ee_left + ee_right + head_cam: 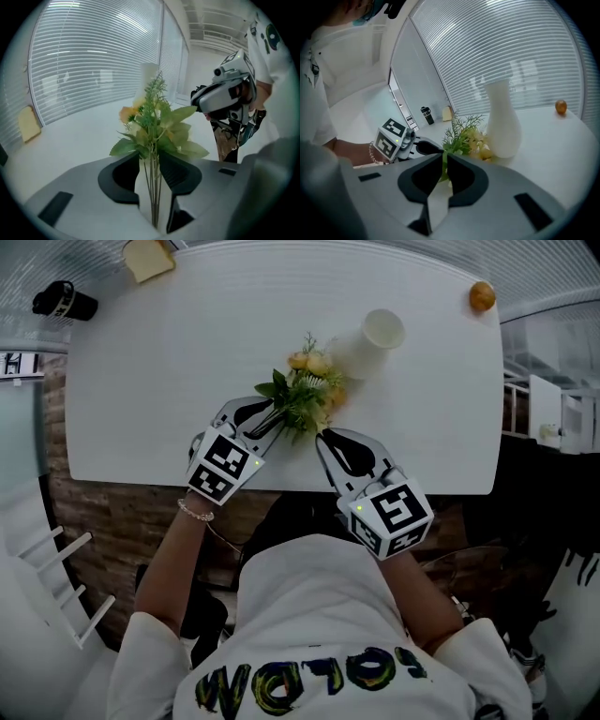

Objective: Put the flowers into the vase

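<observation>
L gripper (265, 418): jaws spread, stems run btwn them w/ slack either side, not squeezed. The flowers (305, 390) lie flat on the white table (141, 381), blooms twd the vase, close by its base, outside it. R gripper (325, 435): jaws nearly together, tips nipping a green bit at the bunch's near edge. The vase (373, 338) stands upright, just right of the blooms.

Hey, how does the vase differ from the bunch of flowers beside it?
The vase stands upright; the flowers lie sideways. The vase is plain white; the flowers are green with yellow blooms. Nothing grips the vase, while the flowers' stems pass between the left tongs. Both sit close together on the white table.
</observation>
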### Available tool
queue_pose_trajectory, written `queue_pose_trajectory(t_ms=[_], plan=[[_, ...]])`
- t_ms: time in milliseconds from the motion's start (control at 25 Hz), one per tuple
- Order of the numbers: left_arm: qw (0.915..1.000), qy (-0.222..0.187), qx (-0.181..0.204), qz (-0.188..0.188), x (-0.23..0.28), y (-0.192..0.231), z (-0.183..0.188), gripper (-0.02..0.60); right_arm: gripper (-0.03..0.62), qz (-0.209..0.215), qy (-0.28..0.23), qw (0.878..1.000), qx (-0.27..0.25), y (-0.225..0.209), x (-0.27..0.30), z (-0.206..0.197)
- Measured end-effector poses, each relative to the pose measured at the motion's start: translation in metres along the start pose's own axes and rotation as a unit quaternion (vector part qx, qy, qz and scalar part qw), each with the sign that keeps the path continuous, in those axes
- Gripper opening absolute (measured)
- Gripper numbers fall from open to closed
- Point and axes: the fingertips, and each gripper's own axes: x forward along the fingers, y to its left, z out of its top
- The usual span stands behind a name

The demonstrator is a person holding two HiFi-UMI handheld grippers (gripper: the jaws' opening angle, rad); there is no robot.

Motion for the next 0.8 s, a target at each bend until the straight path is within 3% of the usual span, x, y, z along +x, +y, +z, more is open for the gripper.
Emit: queue_pose_trajectory(t_ms=[480,800], plan=[[0.9995,0.02,0.001,-0.025,0.014,-0.006,-0.011,0.042,0.041,-0.009,0.01,1.0,0.018,-0.002,0.0,-0.02],[0.9996,-0.017,-0.022,-0.012,0.0,-0.004,0.002,0.015,0.041,-0.011,0.008,1.0,0.021,-0.002,-0.008,-0.024]])
